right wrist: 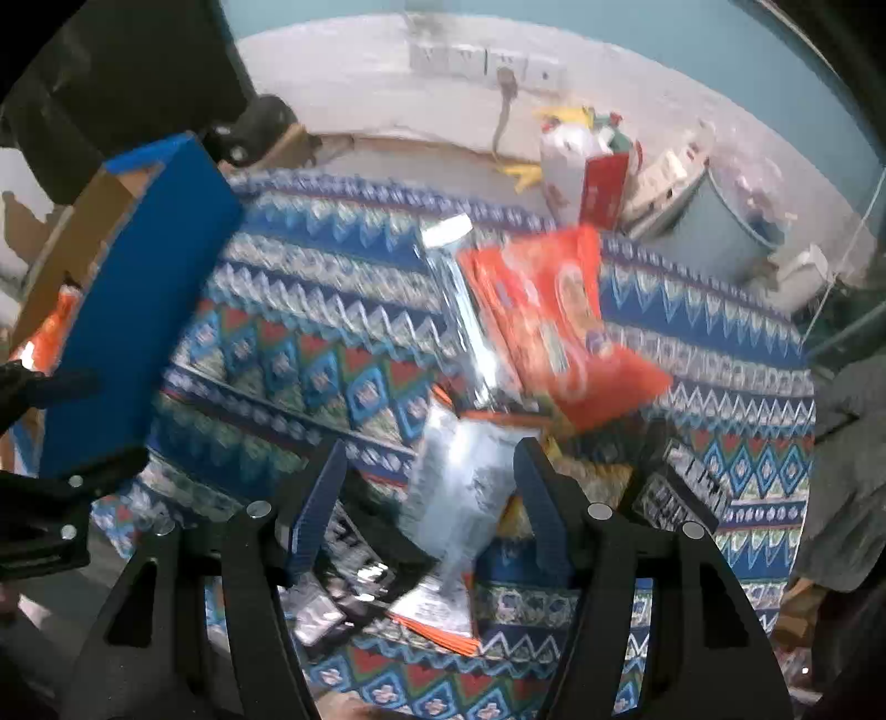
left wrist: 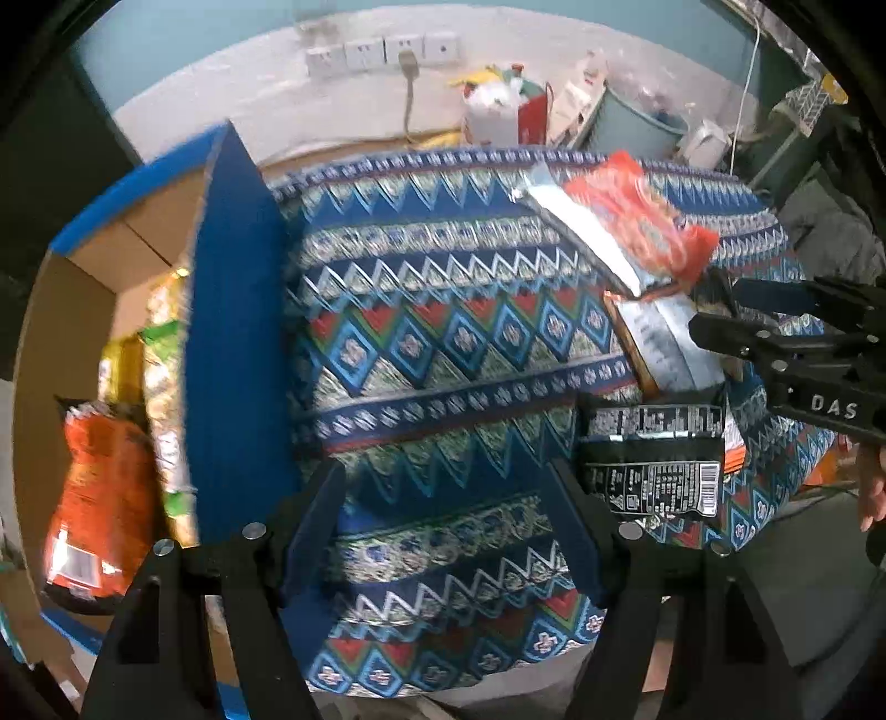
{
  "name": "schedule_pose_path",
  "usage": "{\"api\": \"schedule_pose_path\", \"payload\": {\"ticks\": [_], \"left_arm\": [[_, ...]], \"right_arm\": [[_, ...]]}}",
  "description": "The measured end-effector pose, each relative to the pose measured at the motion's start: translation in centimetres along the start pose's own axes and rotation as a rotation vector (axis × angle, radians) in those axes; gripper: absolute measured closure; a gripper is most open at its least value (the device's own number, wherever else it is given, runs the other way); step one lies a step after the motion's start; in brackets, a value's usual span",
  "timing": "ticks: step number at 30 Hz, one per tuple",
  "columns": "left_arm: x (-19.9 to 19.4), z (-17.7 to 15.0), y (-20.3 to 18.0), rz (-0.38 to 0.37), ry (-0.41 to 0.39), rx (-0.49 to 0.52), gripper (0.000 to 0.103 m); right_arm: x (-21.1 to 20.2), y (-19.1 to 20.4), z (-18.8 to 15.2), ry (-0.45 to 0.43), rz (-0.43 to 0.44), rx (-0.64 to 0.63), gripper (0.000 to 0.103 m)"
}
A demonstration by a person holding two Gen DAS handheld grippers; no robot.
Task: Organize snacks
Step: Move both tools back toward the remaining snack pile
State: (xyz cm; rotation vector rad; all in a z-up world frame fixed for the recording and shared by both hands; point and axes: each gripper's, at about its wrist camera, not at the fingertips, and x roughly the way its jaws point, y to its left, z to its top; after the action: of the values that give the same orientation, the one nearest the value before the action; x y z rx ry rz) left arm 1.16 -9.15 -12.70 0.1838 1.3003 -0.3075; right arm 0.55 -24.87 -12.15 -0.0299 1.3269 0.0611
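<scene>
A blue cardboard box (left wrist: pixel 232 343) stands at the left on a patterned tablecloth (left wrist: pixel 432 343); it holds an orange snack bag (left wrist: pixel 99 498) and a green-yellow bag (left wrist: pixel 166 387). My left gripper (left wrist: pixel 443 498) is open and empty over the cloth beside the box. At the right lie a red-orange bag (left wrist: pixel 637 221), a silver-backed bag (left wrist: pixel 664 343) and a black bag (left wrist: pixel 653 459). My right gripper (right wrist: pixel 429 498) is open, its fingers either side of the silver-backed bag (right wrist: pixel 459 487). The red-orange bag (right wrist: pixel 554 310) lies beyond, the black bag (right wrist: pixel 343 581) below.
The box shows at the left in the right wrist view (right wrist: pixel 138 310). Behind the table stand a white bag (left wrist: pixel 493 116), a grey bin (left wrist: pixel 637 127) and wall sockets (left wrist: pixel 382 52). The table edge runs along the right (left wrist: pixel 803 471).
</scene>
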Motion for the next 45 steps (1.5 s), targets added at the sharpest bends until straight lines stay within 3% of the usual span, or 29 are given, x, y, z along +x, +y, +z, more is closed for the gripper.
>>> {"api": "schedule_pose_path", "payload": {"ticks": [8, 19, 23, 29, 35, 39, 45], "left_arm": [[2.2, 0.0, -1.1, -0.023, 0.068, -0.014, 0.029], [3.8, -1.0, -0.8, -0.019, 0.129, -0.024, 0.029], [3.8, -1.5, -0.8, -0.026, 0.137, -0.032, 0.026], [4.0, -2.0, -0.8, -0.037, 0.152, -0.058, 0.025], [4.4, -2.0, -1.1, -0.088, 0.163, -0.174, 0.020], [5.3, -2.0, -1.7, -0.121, 0.192, -0.225, 0.020], [6.7, -1.7, -3.0, -0.124, 0.225, -0.277, 0.020]], "right_arm": [[2.3, -1.1, -1.9, 0.067, -0.041, -0.010, 0.040], [3.0, 1.0, -6.6, 0.151, -0.042, -0.036, 0.039], [3.5, 2.2, -7.8, 0.162, -0.040, -0.017, 0.031], [3.1, 2.0, -7.7, 0.124, 0.012, 0.070, 0.029], [2.2, -0.9, -6.9, 0.088, -0.002, 0.146, 0.028], [3.7, -2.4, -6.7, 0.107, 0.048, 0.205, 0.027], [5.6, -1.7, -5.7, 0.106, 0.056, 0.184, 0.028]]}}
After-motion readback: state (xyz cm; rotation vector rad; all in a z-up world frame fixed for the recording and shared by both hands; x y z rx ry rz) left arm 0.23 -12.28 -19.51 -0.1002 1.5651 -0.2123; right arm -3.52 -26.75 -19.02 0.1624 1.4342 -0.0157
